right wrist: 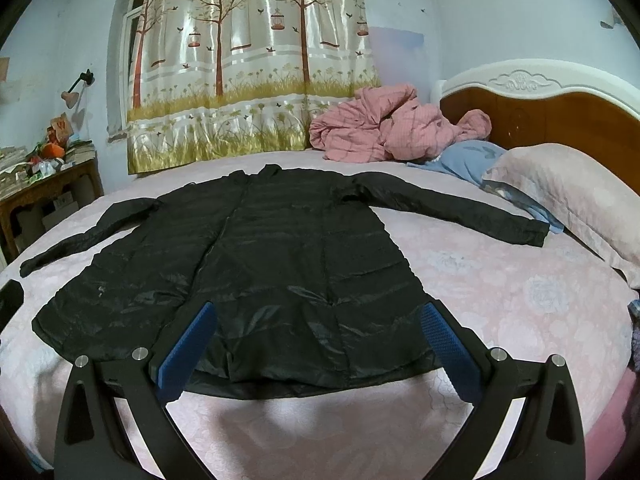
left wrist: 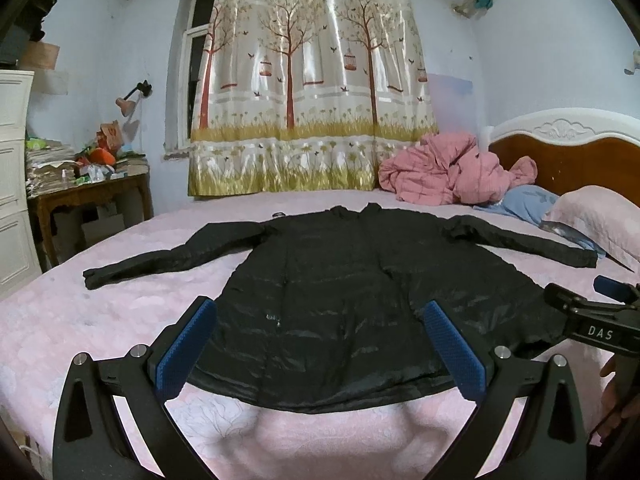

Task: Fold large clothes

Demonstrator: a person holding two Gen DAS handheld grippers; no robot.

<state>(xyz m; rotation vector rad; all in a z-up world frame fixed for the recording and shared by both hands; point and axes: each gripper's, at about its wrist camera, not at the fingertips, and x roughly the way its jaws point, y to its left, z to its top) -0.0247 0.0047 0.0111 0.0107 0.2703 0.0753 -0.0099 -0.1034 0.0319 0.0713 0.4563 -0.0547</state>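
Observation:
A long black shiny coat (left wrist: pixel 332 292) (right wrist: pixel 260 264) lies flat on the pink bed, hem toward me, both sleeves spread out sideways. My left gripper (left wrist: pixel 320 312) hovers open over the hem's left half, blue pads (left wrist: pixel 188 348) wide apart with nothing between them. My right gripper (right wrist: pixel 320 312) is open too, above the hem's right half, its blue pads (right wrist: pixel 448 348) well apart. In the left wrist view the right gripper (left wrist: pixel 592 312) shows at the right edge, held by a hand (left wrist: pixel 612 396).
A crumpled pink quilt (right wrist: pixel 384 128) and blue cloth (right wrist: pixel 472 160) lie by the wooden headboard (right wrist: pixel 560 116). A pink pillow (right wrist: pixel 568 196) sits right of the coat's sleeve. A cluttered wooden side table (left wrist: pixel 88 196) and white drawers (left wrist: pixel 14 168) stand left of the bed.

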